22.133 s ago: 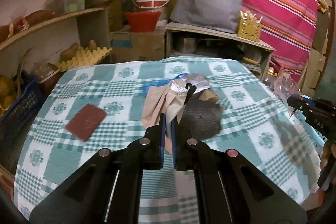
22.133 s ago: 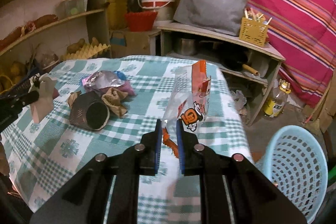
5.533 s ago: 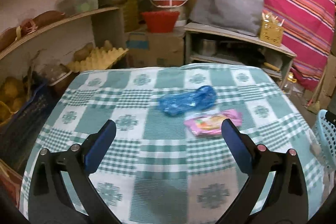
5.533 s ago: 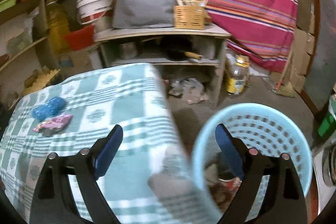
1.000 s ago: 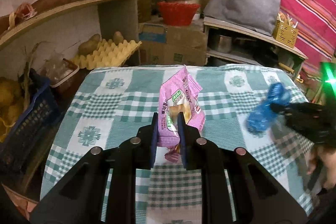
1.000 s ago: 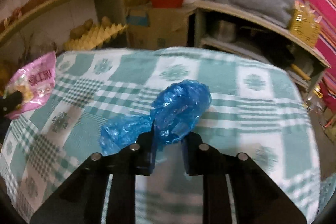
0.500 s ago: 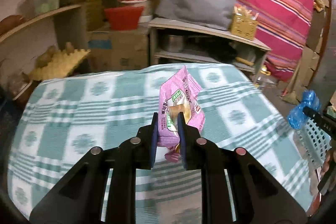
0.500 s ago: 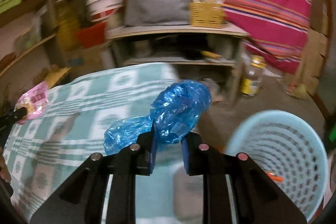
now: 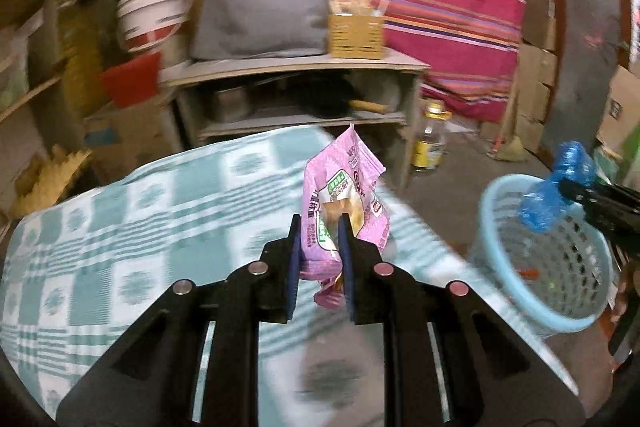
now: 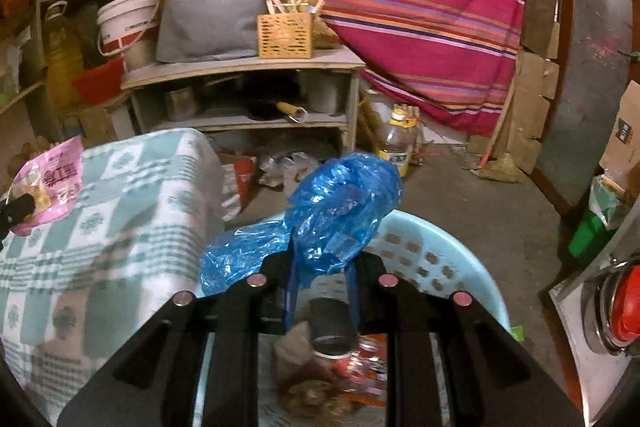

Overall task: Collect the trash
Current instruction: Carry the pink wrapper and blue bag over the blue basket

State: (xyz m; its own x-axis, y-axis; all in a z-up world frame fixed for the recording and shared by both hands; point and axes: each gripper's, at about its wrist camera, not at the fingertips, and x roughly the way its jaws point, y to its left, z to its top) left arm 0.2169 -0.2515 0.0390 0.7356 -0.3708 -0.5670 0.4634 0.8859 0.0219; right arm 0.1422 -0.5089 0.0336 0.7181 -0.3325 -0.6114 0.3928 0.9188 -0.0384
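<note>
Right gripper [image 10: 320, 287]: clamped on blue plastic bag [image 10: 340, 215], poised over the mouth of light-blue basket [image 10: 440, 247].
Left gripper [image 9: 318, 247]: clamped on pink snack packet [image 9: 344, 195], over the checked tablecloth [image 9: 140, 207] near its corner, short of the basket [image 9: 560, 323].
Basket contents: dark cup and wrappers at the bottom; room left.
Release advice: part right jaws only with the bag inside the rim; a trailing tail hangs toward the table-side rim and may snag.
Clearance: open floor beyond the basket; table edge just beside it; metal pot stand close on the right.
Left approach: carry packet past the table corner, wait until right gripper clears.
</note>
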